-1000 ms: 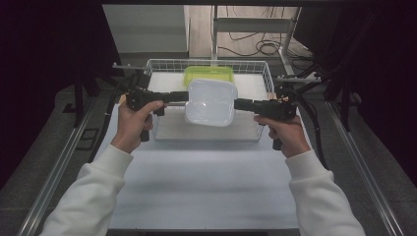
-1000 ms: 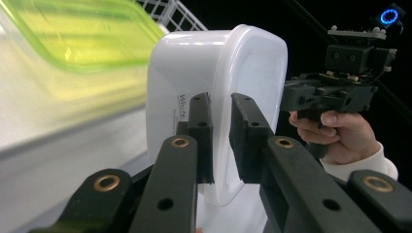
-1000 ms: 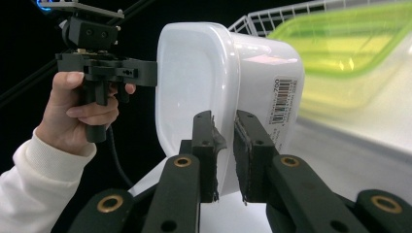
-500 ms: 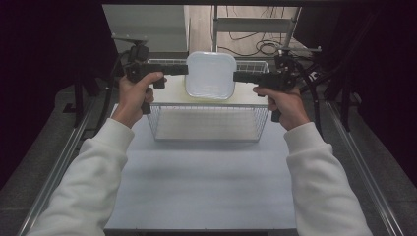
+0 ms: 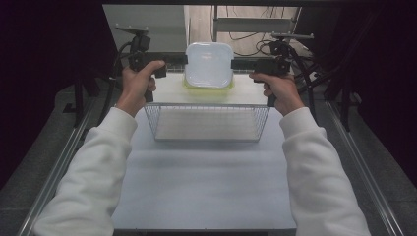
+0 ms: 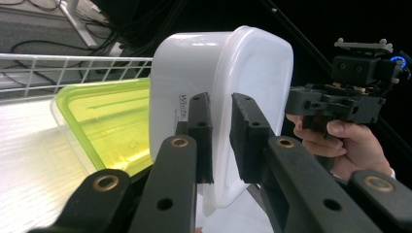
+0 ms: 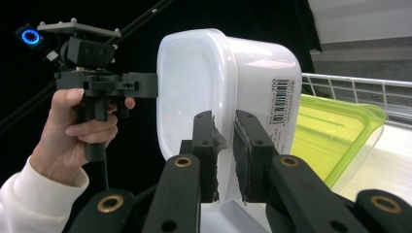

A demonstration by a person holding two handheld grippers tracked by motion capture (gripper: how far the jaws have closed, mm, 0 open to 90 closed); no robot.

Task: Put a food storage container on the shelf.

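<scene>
A white lidded plastic container (image 5: 208,64) hangs in the air at the far end of the table, its broad face turned toward the high camera. My left gripper (image 5: 184,60) is shut on its left rim and my right gripper (image 5: 233,64) on its right rim. In the left gripper view the jaws (image 6: 221,141) pinch the white container (image 6: 252,73). The right gripper view shows the same grip (image 7: 224,155) on the container (image 7: 194,82). Just below and behind it lies a yellow-green container (image 5: 208,86) (image 6: 111,121) (image 7: 335,131).
A wire basket (image 5: 209,105) stands on the white table, its near wall in front of the hands. Basket wire (image 7: 350,87) runs behind the green container. Black frame rails and cables line both sides and the back.
Both grippers have carried the white container up and away from me. It was low over the basket's middle and is now above the yellow-green container at the far end.
</scene>
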